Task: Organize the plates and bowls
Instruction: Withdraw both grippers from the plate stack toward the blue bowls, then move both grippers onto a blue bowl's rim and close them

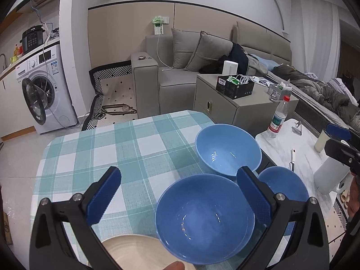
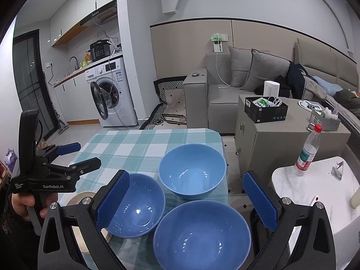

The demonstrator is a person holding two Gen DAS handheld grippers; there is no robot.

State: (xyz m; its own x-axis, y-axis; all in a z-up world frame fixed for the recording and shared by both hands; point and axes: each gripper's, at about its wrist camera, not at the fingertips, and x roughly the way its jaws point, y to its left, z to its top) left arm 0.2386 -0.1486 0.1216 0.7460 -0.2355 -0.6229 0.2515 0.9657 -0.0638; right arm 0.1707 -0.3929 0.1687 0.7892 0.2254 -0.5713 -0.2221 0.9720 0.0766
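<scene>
Both hand-held grippers are spread wide with nothing between the pads, hovering over the near edge of the desk (image 2: 126,141), which wears a teal-and-white checked cloth. Left hand-held gripper (image 1: 180,193) sits above the near left part; you can also spot it from the right wrist view, gripped by a hand (image 2: 24,204) at the left edge. Right hand-held gripper (image 2: 186,200) hangs over the near right corner.

Going by size: three blue bowls bunch up along the right side of the desk. The far bowl (image 2: 192,171) is the lighter blue one and sits closest to the right edge, further back. The near right bowl (image 2: 201,236) is right at the near right corner, between the right gripper's fingers in its own view. The middle bowl (image 1: 204,220) sits left of that one and in front of the light one, under the left gripper's right finger in the left wrist view. All three are upright, empty and close together; I can't tell if the rims actually touch.

A beige plate (image 1: 137,252) lies at the near edge, left of the middle bowl, with that bowl's rim overlapping it in the left wrist view.
</scene>
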